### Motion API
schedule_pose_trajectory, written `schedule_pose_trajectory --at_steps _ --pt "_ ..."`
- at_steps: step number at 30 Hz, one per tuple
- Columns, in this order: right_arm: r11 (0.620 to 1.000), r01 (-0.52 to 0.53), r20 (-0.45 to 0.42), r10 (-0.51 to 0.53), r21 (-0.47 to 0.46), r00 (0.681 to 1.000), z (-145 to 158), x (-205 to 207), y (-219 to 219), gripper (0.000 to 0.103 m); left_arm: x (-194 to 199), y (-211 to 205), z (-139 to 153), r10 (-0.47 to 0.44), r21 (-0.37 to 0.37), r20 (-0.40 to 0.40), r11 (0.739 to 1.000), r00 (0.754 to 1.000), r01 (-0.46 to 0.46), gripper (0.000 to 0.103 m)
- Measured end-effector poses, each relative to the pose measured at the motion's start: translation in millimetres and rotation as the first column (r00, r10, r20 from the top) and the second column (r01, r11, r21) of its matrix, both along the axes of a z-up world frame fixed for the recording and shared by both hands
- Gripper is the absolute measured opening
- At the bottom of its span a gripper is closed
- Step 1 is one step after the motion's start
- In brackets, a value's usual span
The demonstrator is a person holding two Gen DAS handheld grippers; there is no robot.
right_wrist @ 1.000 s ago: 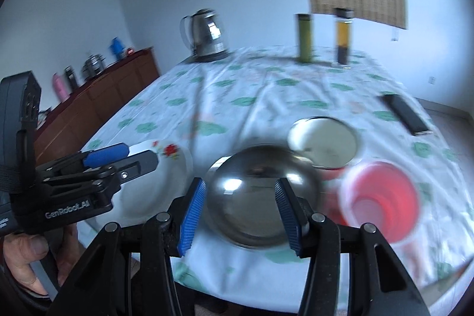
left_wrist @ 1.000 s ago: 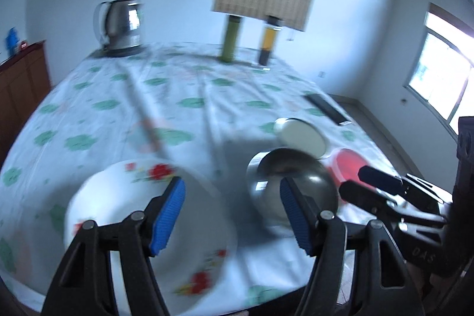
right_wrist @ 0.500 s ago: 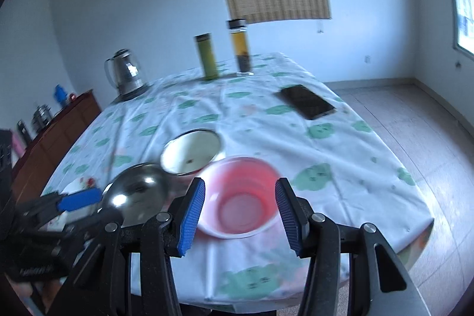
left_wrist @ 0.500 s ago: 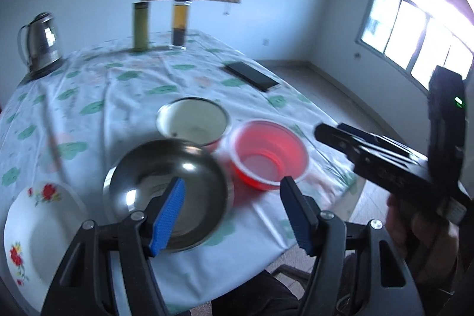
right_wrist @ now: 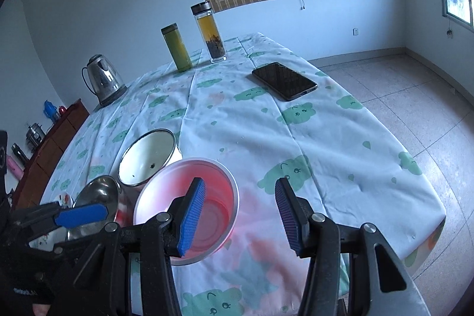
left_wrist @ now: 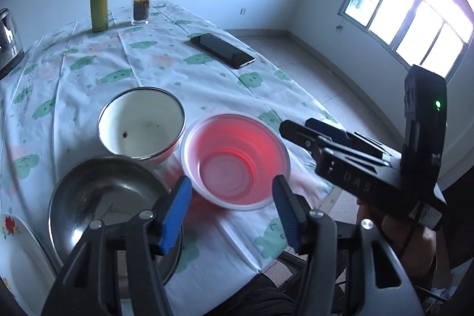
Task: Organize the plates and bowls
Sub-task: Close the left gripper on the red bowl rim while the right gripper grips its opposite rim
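Plastic bowl (left_wrist: 235, 160) right of enamel bowl (left_wrist: 141, 123), steel bowl (left_wrist: 103, 197) nearest

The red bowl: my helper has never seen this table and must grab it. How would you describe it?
On the cloth-covered table, look at the near edge, where a row of dishes sits. The red bowl is at the right end, beside the white enamel bowl. It alone is translucent red plastic; its neighbours are white enamel and bare steel.

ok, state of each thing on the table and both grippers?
red bowl: upright, empty
white bowl: upright, specks inside
steel bowl: upright, empty
plate: flat, at the table edge
phone: flat, screen dark
tea bottle: upright, capped
left gripper: open, jaws just closing, nothing between
right gripper: open, straddling the red bowl's rim
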State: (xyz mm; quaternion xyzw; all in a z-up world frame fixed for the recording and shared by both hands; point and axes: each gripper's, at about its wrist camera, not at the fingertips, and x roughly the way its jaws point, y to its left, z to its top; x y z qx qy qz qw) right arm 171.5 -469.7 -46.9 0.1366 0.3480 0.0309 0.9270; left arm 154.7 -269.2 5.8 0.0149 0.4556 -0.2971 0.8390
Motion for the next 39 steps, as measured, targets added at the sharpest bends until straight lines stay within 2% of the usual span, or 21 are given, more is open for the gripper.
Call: schedule_pose_trajectory --at_steps 4,18,22,26,39 --pt "1.0 0.006 -0.017 -0.006 0.016 1.0 -8.4 1.2 -4.9 0.052 8.8 -4.8 -6.0 0.008 0.026 -0.012 1.0 1.0 -0.007 0.053" --pt "0.998 -0.011 -0.038 0.013 0.061 0.999 -19.0 -4.0 -15.2 0.052 26.4 -15.4 -16.3 0.031 0.065 -0.044 0.997 0.999 -0.028 0.053" --pt "0.996 -0.018 -0.039 0.021 0.082 0.999 -21.8 -3.0 -16.5 0.052 28.5 -17.1 -20.0 0.032 0.067 -0.057 0.997 0.998 -0.028 0.053" --pt "0.994 -0.027 -0.036 0.031 0.101 0.999 -22.0 -1.3 -15.8 0.052 27.9 -10.7 -15.8 0.057 0.076 -0.022 0.996 0.998 -0.055 0.053" --pt "0.993 -0.059 -0.061 0.065 0.104 0.996 -31.7 7.8 -6.7 0.051 40.9 -14.0 -25.3 0.048 0.07 -0.066 0.997 0.997 -0.044 0.052"
